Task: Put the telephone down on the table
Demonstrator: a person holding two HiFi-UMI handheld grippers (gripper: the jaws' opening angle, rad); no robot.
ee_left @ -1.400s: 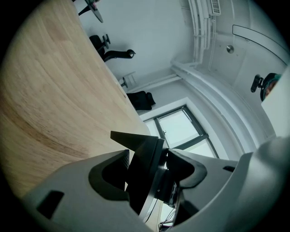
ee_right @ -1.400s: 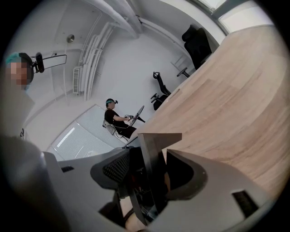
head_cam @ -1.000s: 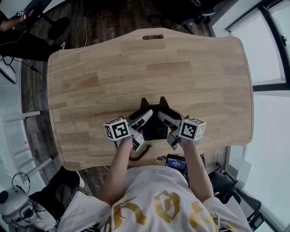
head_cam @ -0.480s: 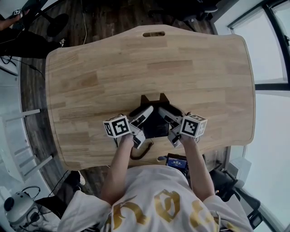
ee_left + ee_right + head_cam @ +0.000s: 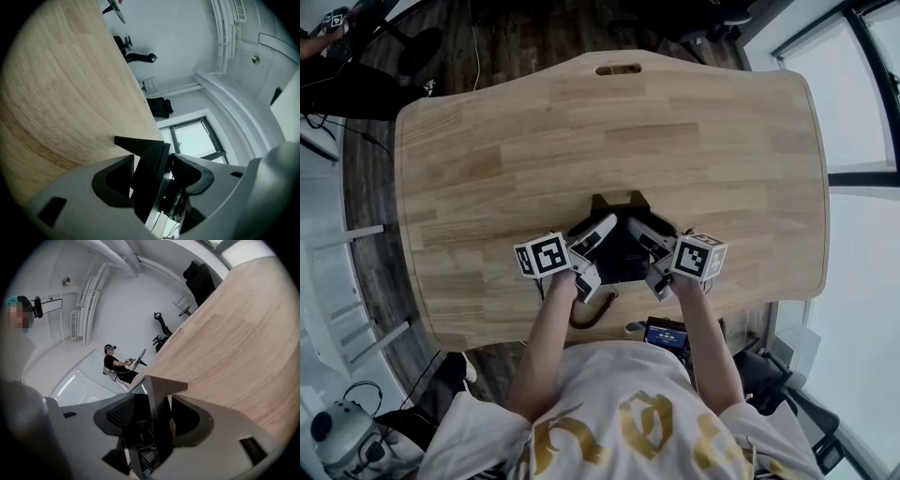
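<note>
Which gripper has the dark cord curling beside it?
The left gripper; the cord curls just below it, while the right gripper, also on the telephone, has none.

Dark plank floor at top of head view. Thin cable trails across it, round black stand base near cable. Large window along right side, dark frame bar between 2 panes. White rack at left. Small blue-lit screen low at centre.

Right gripper view: seated person in black top faces tilted screen. Black office chair far back, 2nd chair nearer seated person. White ceiling pipes overhead.
</note>
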